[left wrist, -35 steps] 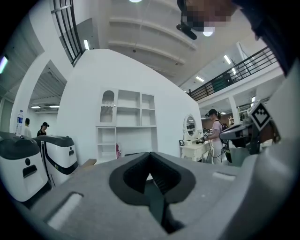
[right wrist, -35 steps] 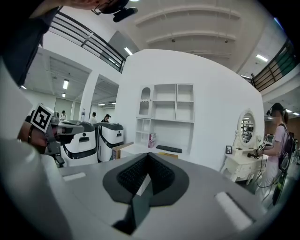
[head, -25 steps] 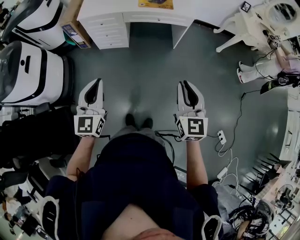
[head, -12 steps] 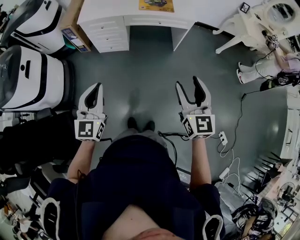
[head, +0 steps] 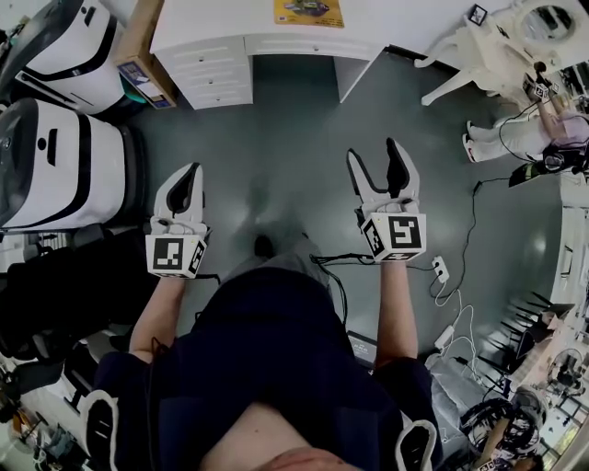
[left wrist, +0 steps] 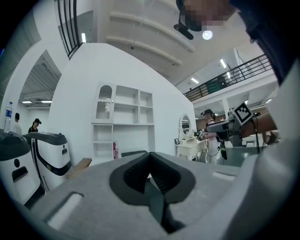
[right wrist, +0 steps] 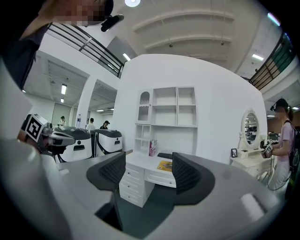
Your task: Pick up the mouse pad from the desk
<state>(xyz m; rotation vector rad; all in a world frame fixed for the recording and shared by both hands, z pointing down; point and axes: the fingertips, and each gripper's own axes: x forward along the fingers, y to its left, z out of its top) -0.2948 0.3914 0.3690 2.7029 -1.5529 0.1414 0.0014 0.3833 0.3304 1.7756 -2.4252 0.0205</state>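
Note:
A flat yellow mouse pad (head: 308, 11) lies on the white desk (head: 230, 37) at the top of the head view, far ahead of both grippers. In the right gripper view the mouse pad (right wrist: 165, 165) shows on the desk (right wrist: 140, 161) between the jaws, at a distance. My right gripper (head: 377, 158) (right wrist: 151, 173) hangs over the grey floor; its jaws are opening and hold nothing. My left gripper (head: 184, 179) (left wrist: 150, 180) is shut and empty, level with the right one, further left.
Two big white-and-black machines (head: 55, 147) stand at the left, with a cardboard box (head: 138, 46) beside the desk drawers. A white dressing table (head: 502, 41) and a person (head: 525, 133) are at the right. Cables and a power strip (head: 437, 269) lie on the floor.
The right gripper's jaws have gone from shut to wide apart. Both grippers have moved a little forward toward the desk. The left gripper stays shut.

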